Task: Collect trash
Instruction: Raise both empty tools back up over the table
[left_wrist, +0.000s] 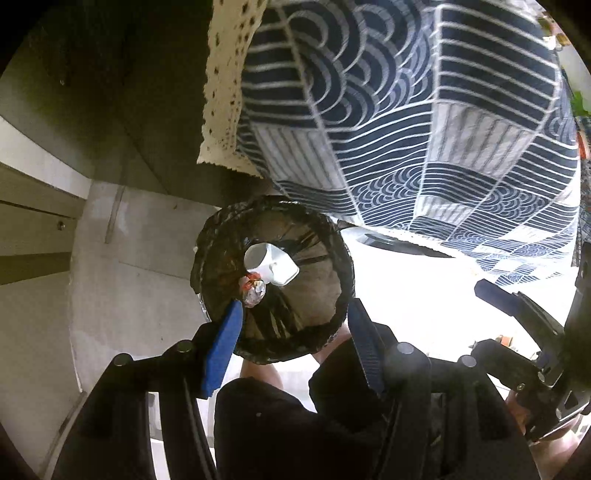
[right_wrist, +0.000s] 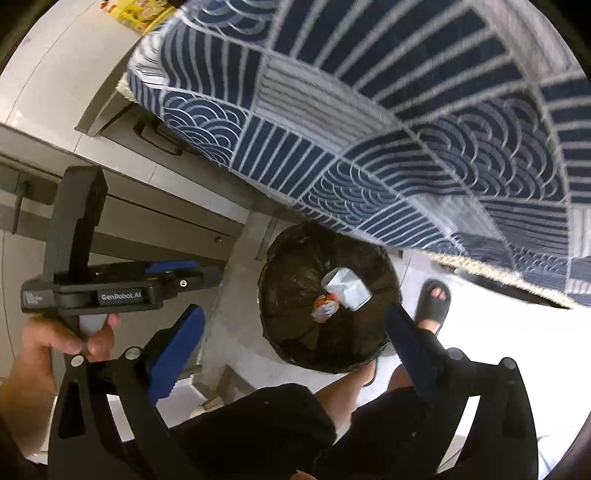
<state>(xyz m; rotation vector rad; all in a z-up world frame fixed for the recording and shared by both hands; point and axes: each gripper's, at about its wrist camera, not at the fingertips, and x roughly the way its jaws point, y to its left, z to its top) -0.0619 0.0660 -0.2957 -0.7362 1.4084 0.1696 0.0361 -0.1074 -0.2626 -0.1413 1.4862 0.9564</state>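
A round bin lined with a black bag (left_wrist: 273, 328) stands on the floor below both grippers; it also shows in the right wrist view (right_wrist: 295, 339). Inside lie a white carton (left_wrist: 271, 264) and a crumpled foil wrapper (left_wrist: 253, 290); the right wrist view shows the carton (right_wrist: 347, 288) and the wrapper (right_wrist: 325, 306) too. My left gripper (left_wrist: 295, 310) is open and empty above the bin. My right gripper (right_wrist: 295, 321) is open and empty above it. The left gripper's body (right_wrist: 110, 291) shows at the left of the right wrist view.
A table with a blue-and-white patterned cloth (left_wrist: 406, 110) overhangs the bin's far side. The person's black shorts (right_wrist: 258, 432) and sandalled foot (right_wrist: 434, 299) are beside the bin. Grey cabinet fronts (right_wrist: 155, 221) stand to the left.
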